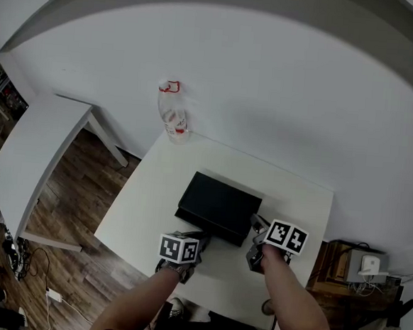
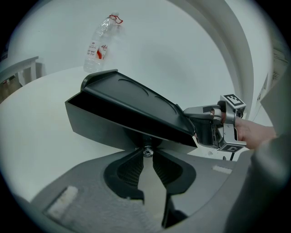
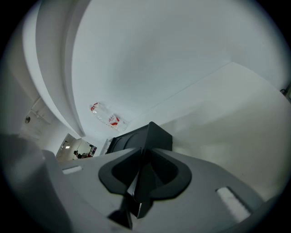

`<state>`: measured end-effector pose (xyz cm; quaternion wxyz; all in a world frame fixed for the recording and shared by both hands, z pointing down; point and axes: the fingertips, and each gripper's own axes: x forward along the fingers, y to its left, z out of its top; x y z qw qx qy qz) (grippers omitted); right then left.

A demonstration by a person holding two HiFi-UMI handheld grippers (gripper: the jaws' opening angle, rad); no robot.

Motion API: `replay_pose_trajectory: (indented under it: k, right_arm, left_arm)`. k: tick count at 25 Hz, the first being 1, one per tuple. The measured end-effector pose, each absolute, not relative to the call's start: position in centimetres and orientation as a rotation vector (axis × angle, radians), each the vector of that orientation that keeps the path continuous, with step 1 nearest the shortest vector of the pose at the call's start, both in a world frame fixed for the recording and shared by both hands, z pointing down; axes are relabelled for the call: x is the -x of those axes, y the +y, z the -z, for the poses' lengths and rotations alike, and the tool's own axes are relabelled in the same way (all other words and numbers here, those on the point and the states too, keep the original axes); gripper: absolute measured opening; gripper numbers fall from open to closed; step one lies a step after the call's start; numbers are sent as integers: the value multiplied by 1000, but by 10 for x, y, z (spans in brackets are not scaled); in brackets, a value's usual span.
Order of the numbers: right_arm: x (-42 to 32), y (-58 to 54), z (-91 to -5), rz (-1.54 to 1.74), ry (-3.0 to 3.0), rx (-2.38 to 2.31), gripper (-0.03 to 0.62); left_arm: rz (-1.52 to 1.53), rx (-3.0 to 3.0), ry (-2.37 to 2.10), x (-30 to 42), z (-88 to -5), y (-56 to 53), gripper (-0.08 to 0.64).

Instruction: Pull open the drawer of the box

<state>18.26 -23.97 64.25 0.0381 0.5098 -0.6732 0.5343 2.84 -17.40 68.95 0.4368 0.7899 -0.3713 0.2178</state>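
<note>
Left gripper view: left tongs [image 2: 148, 154] pinching drawer knob [image 2: 148, 151]; right tongs [image 3: 144, 157] clamping box [image 3: 158, 135] corner; next, steady pull toward bench [image 1: 150, 202] near edge.

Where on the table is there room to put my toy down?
The biggest bare patch of the table is right of the black box, out to the right edge. A smaller one lies between the box and the bottle. It's crowded at the box's near side, where the left gripper pinches its knob and the right gripper holds its corner.
</note>
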Motion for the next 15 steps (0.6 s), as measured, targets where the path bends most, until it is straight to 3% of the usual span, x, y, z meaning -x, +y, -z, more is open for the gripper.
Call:
replay_pose_trajectory:
  k: [15]
  right_arm:
    - [-184, -242, -643, -1627, -2065, -1575, 74]
  left_arm:
    - [-527, -1943, -919, -13, -691, -137, 69]
